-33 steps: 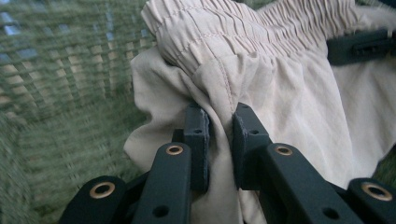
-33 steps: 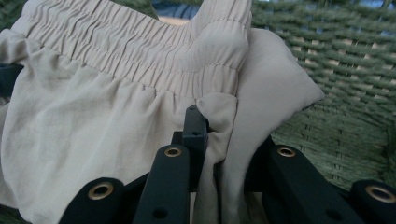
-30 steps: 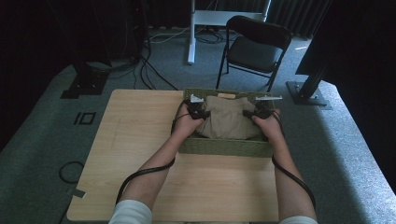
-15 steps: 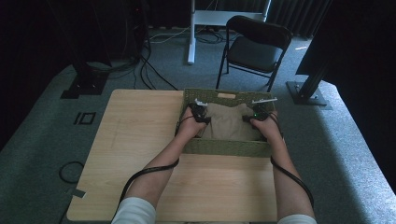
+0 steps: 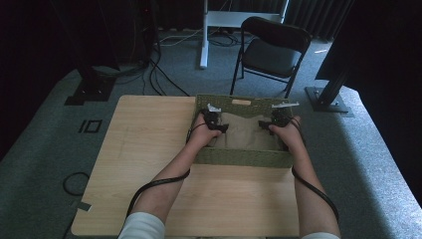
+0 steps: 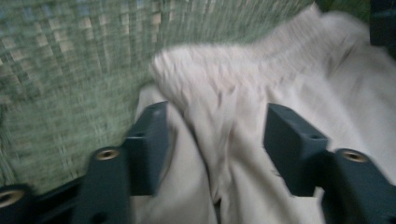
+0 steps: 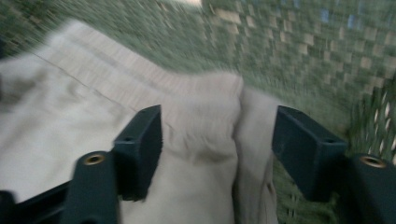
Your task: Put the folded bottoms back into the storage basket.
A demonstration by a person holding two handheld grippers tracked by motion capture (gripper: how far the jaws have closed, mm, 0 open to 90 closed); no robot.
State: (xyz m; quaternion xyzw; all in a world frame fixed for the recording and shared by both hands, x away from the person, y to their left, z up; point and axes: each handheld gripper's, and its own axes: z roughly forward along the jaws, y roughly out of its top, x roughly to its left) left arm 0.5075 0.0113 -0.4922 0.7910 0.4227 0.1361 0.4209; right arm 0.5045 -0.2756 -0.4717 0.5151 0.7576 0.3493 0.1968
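Note:
A green woven basket point(image 5: 239, 158) stands on the wooden table point(image 5: 149, 149), toward its far right. Folded beige cloth point(image 5: 244, 133) lies inside it. My left gripper point(image 5: 215, 121) is inside the basket at the cloth's left end, and my right gripper point(image 5: 274, 121) is at its right end. In the left gripper view the gripper point(image 6: 215, 140) is open, with a fold of the cloth point(image 6: 243, 93) lying loose between the jaws beside the basket wall point(image 6: 65, 70). In the right gripper view the gripper point(image 7: 217, 149) is open too, with the cloth's edge point(image 7: 205, 121) between the jaws, close to the woven wall point(image 7: 303, 51).
A black folding chair point(image 5: 273, 50) stands on the carpet beyond the table. A white desk leg point(image 5: 204, 35) and cables lie farther back. A black stand base point(image 5: 328, 99) sits at the right. The table's left half is bare wood.
Both grippers have drawn back toward the person inside the basket, and the cloth now lies lower and flatter in it.

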